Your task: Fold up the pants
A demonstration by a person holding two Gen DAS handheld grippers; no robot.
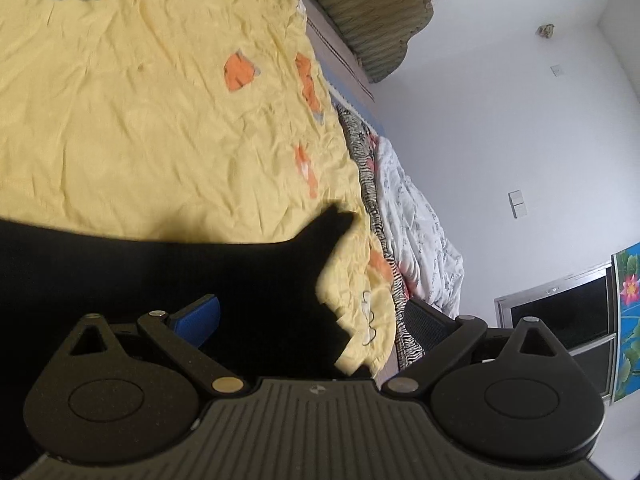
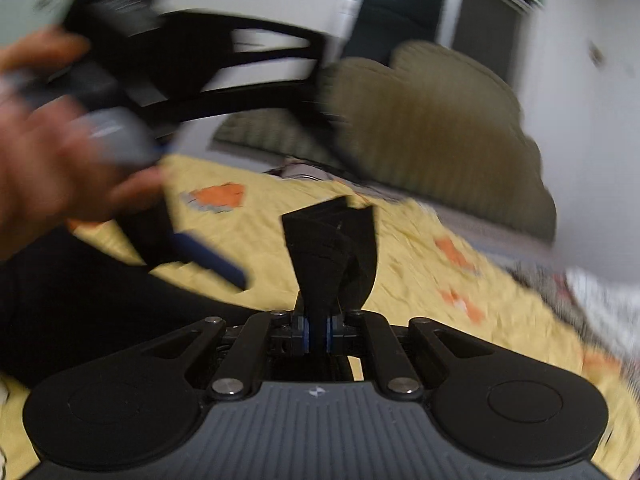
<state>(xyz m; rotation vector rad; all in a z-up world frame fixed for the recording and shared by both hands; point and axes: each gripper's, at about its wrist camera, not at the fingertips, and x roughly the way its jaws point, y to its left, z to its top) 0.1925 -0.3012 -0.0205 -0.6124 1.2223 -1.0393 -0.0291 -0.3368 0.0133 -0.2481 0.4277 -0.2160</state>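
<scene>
The black pants point(image 1: 168, 280) lie spread on the yellow bedsheet point(image 1: 140, 128), long axis running leftward from the left hand-held gripper point(image 1: 312, 320), whose fingers stand wide apart over the cloth, pinching nothing. The right hand-held gripper point(image 2: 318, 334) is pressed together on a bunched strip of the pants — lifted clear of the bed. The bed edge lies right; open sheet ahead gives room to carry the fold.

right wrist view motion-blurred; black pants point(image 1: 160, 280) cut off left, perhaps mid-leg
</scene>
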